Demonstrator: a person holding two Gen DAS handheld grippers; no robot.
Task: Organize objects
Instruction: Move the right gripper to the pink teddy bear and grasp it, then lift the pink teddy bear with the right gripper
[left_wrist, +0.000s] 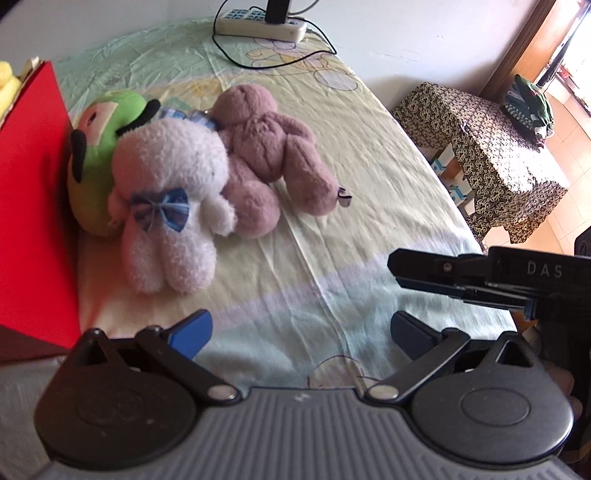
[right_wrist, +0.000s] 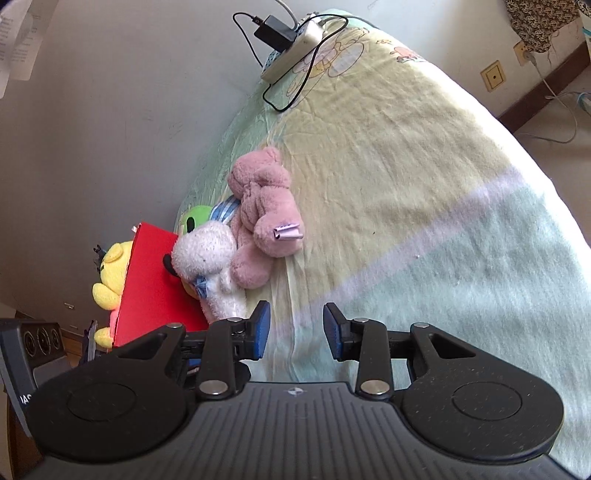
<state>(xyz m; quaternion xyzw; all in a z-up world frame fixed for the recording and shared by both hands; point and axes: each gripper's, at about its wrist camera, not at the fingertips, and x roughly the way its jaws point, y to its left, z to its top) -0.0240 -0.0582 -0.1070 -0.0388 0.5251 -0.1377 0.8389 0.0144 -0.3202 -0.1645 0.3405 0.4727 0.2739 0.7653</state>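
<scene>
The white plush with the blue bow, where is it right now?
The white plush lies on the bed sheet at the left in the left wrist view, overlapping the green plush and touching the pink bear, near the red box.

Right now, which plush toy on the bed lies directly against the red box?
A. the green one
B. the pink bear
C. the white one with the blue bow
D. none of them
A: the green plush toy rests pressed against the side of the red box, with the white plush toy leaning over it and the pink bear further out.
</scene>
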